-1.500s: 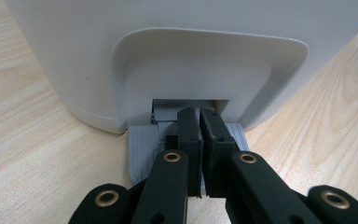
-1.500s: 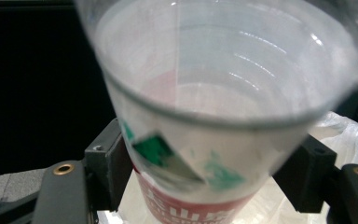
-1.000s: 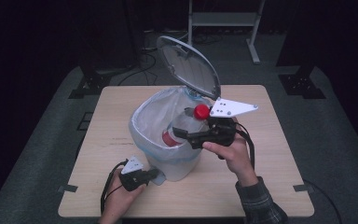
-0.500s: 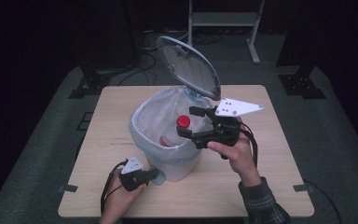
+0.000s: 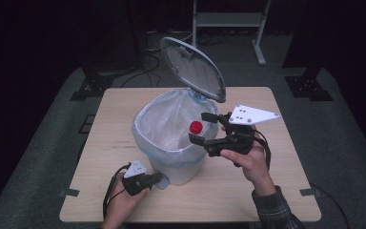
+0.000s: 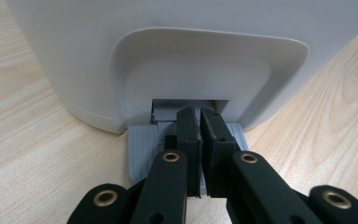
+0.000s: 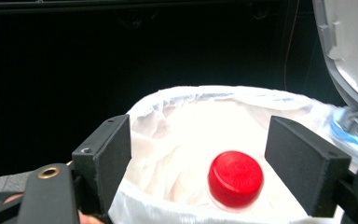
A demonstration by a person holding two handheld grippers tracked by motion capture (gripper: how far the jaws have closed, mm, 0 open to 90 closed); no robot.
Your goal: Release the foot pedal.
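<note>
Tabletop of pale wood carries a white pedal bin at its middle, lined with a thin clear bag, its grey lid tipped up and back. Inside the bag stands a bottle of which little but the red cap can be made out, just under the rim on the person's right side.

Judging by how things lie, the bottle has gone into the bin and the drop is the step being finished. What follows would likely be drawing the right hand clear of the rim, then letting the pedal rise so the lid closes; the lid overhangs close behind the right tool, so the retreat wants to come back toward the person.

Right tool hangs level over the bin's right rim, its jaws spread wide with nothing between them, the red cap below the gap; the right hand grips it from beneath. Left tool, low at the bin's foot, has its jaws closed together and pressed down on the grey pedal.
</note>
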